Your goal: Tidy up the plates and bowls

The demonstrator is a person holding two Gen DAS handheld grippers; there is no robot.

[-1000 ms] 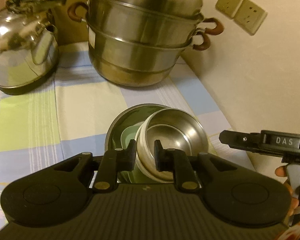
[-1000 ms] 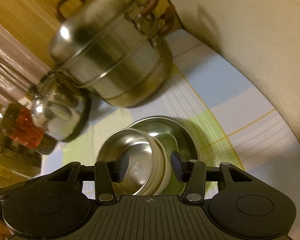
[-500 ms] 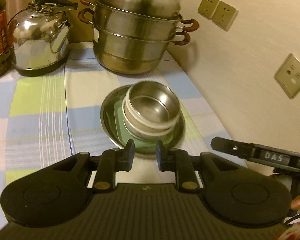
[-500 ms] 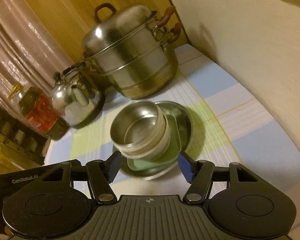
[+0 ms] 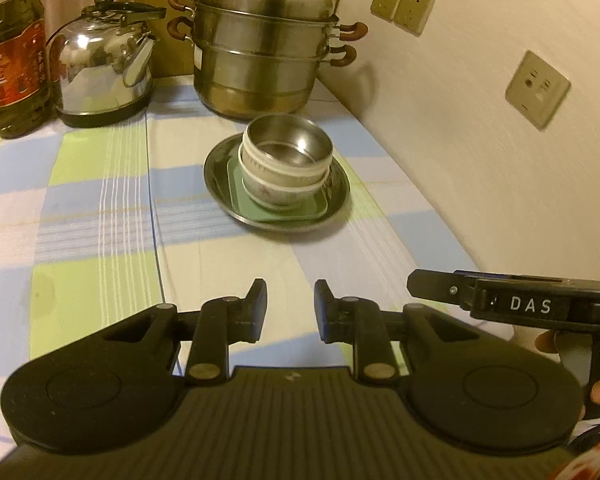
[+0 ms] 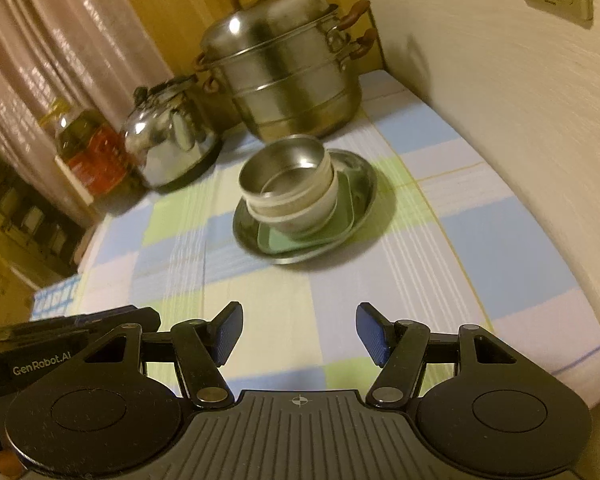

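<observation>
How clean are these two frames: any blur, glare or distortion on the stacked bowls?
Left wrist: dim warm light, bowls fairly sharp, glare on kettle, fisheye bends the wall. Right wrist: bowls and metal plate smeared by motion blur, scene tilted, edges curved.

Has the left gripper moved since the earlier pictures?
Yes. The left gripper has pulled back from the stacked bowls, which sit farther off, in front of the steamer pot.

Checked tablecloth [image 5: 100,208], steel plate [image 5: 220,168], kettle [image 5: 100,68], steamer pot [image 5: 260,64], oil bottle [image 5: 12,60]
</observation>
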